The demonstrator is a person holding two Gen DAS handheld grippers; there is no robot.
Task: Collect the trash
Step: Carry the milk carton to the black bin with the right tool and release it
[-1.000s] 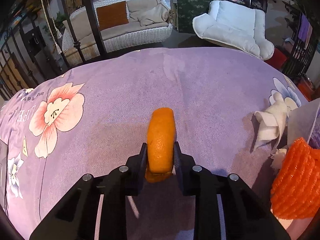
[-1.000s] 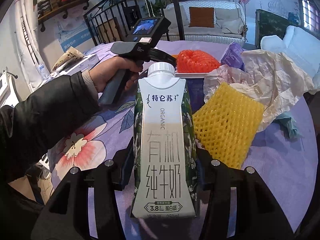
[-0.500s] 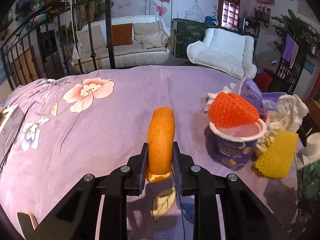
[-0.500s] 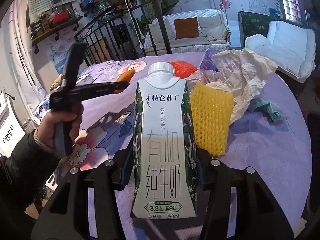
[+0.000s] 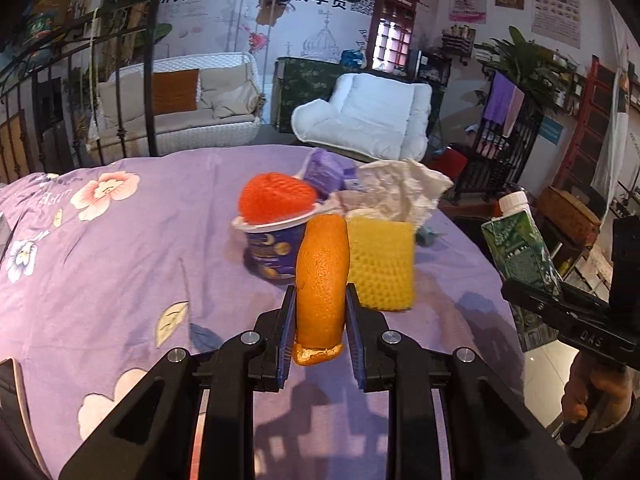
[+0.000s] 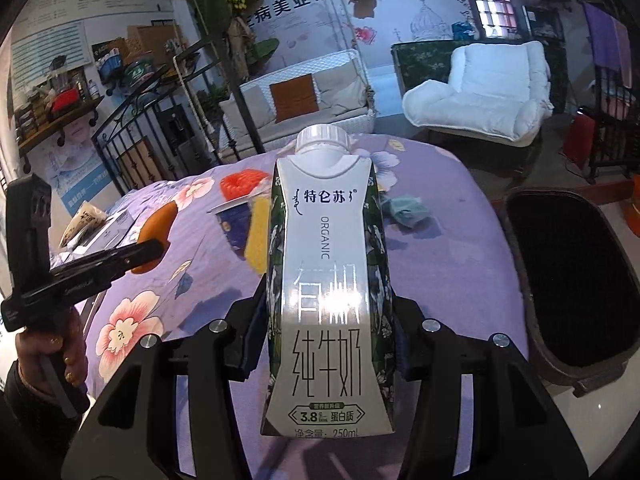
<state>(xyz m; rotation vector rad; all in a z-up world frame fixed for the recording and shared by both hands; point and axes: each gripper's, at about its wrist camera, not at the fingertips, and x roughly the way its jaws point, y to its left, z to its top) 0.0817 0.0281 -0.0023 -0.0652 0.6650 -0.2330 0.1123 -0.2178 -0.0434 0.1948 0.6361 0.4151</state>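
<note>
Left wrist view: the left gripper (image 5: pixel 320 326) is clamped narrowly on a piece of orange peel (image 5: pixel 322 280), held upright above the purple flowered tabletop (image 5: pixel 120 264), probably to carry it clear of the cloth. Beyond it, a dark blue cup (image 5: pixel 272 250) stuffed with red foam netting (image 5: pixel 274 198) stands just left of a yellow foam net (image 5: pixel 382 264), with crumpled white paper (image 5: pixel 396 192) behind them. At the far right the right gripper (image 5: pixel 540 300) shows from the side, closed on the milk carton (image 5: pixel 520 248).

Right wrist view: the right gripper (image 6: pixel 326 332) squeezes the milk carton (image 6: pixel 328 280) at mid-width, cap up, label to the camera. A dark, open bin (image 6: pixel 576 280) stands on the floor just right of the tabletop (image 6: pixel 440 240); by my reading, both pieces are lifted to go there. A small teal scrap (image 6: pixel 408 208) lies on the cloth beyond the carton, not yet collected. At left, a hand (image 6: pixel 52 344) holds the left gripper (image 6: pixel 150 248) with the orange peel (image 6: pixel 158 226) at its tip.
</note>
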